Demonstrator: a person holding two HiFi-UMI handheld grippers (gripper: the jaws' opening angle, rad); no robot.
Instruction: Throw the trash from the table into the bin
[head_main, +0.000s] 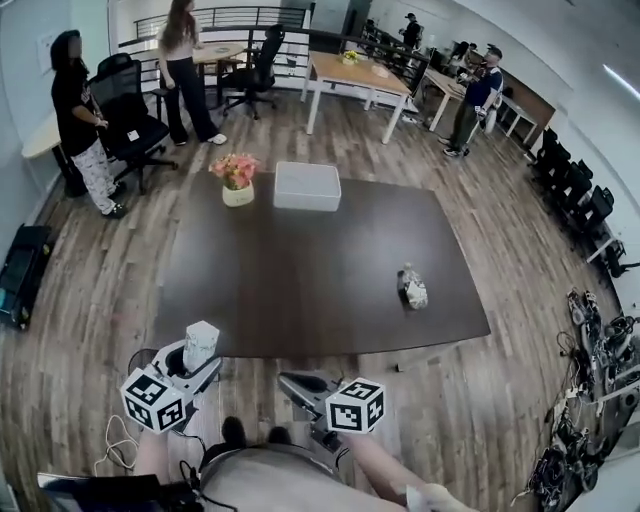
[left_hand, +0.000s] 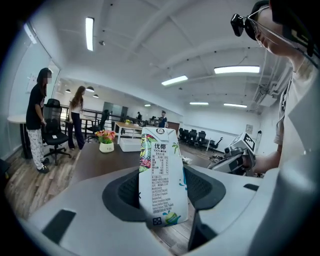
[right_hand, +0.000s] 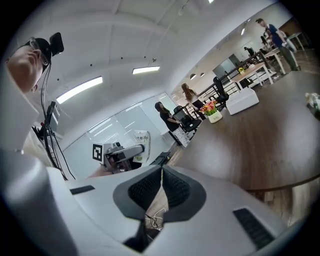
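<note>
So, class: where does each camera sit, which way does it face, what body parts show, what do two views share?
Head view: on the head, steeply down at the dark brown rectangular table; forearms show.
Left gripper view: on the left hand-held gripper, along jaws shut on a white printed drink carton; torso at right.
Right gripper view: on the right hand-held gripper, along shut jaws, toward the table; head at left.
All share the carton.

The carton (left_hand: 161, 170) is glossy printed card, the table (head_main: 300, 280) dark and matt with a faint sheen, the floor (head_main: 90, 300) grained wood planks.
</note>
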